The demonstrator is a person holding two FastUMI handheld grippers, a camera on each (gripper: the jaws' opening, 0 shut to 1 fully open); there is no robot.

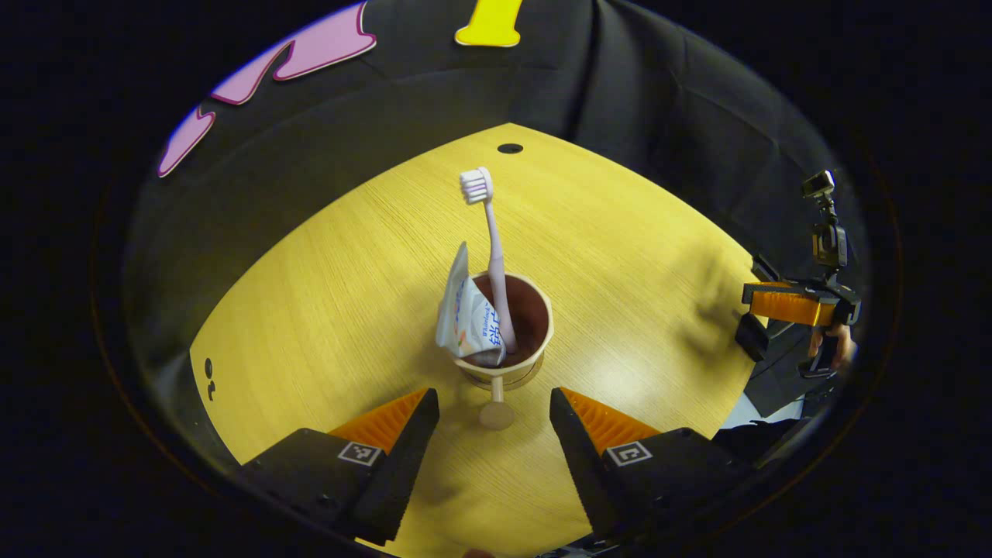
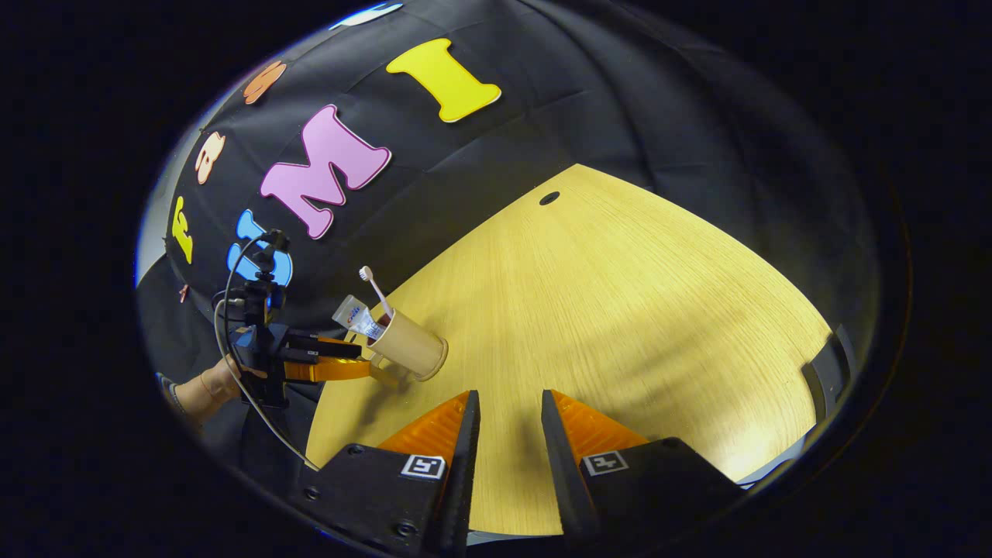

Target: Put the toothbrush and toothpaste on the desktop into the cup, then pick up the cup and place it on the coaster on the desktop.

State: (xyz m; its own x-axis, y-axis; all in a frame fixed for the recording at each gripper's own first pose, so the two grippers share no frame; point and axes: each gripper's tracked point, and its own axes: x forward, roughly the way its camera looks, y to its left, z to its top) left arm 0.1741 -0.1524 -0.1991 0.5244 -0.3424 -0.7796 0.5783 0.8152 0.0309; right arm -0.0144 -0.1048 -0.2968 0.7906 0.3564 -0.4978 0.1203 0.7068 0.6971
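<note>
Centre of the left gripper view: cup [image 1: 508, 329] upright on the surface [image 1: 325, 310], toothbrush [image 1: 490, 248] standing in it bristles up, toothpaste [image 1: 465, 310] leaning on its left rim. Left tool [image 1: 494, 411] spread wide, flanking the cup's handle [image 1: 496, 403] without touching. Right tool [image 2: 508, 418] at lower centre of its own view, slightly parted, gripping nothing, well apart from the cup

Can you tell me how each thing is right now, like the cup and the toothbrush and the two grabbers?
cup: upright on the desktop, handle toward the left gripper.
toothbrush: standing in the cup, bristles up.
toothpaste: in the cup, leaning on its rim.
left gripper: open, fingers either side of the handle, not touching.
right gripper: open, holding nothing.
</note>
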